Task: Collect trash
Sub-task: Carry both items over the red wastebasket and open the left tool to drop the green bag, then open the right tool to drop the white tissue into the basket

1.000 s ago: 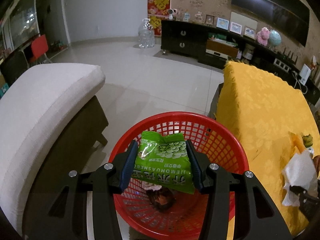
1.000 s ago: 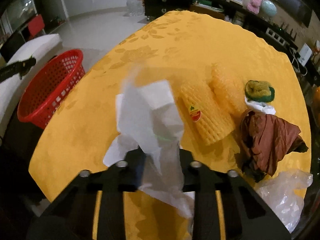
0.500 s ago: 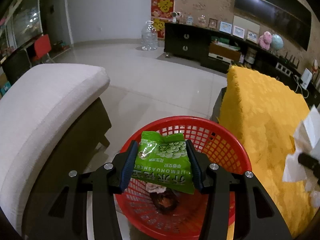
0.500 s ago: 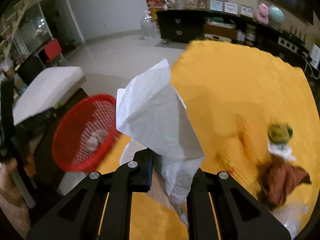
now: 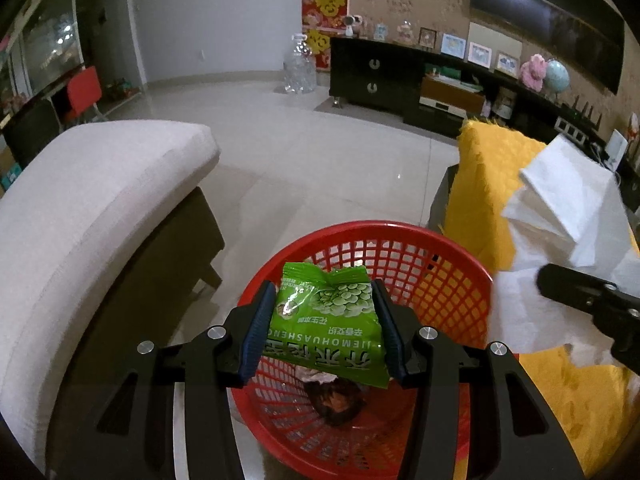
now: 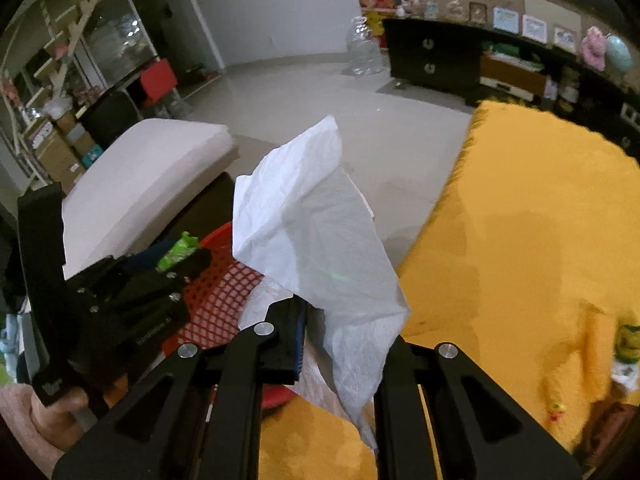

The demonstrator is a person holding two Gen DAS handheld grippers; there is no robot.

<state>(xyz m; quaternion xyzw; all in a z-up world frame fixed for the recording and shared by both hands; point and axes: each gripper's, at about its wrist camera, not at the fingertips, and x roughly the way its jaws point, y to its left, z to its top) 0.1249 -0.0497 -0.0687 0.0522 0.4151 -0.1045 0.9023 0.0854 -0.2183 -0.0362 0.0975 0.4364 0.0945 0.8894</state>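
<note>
Left wrist view | my left gripper [image 5: 325,330] pinched the green snack bag [image 5: 326,320] above the red basket [image 5: 452,264] | my right gripper [image 6: 340,344] clamped white tissue [image 6: 312,236] beside the basket.

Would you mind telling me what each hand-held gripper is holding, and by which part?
The left hand-held gripper clamps the green snack packet by its two side edges. The right hand-held gripper pinches the white tissue at its lower end.
</note>
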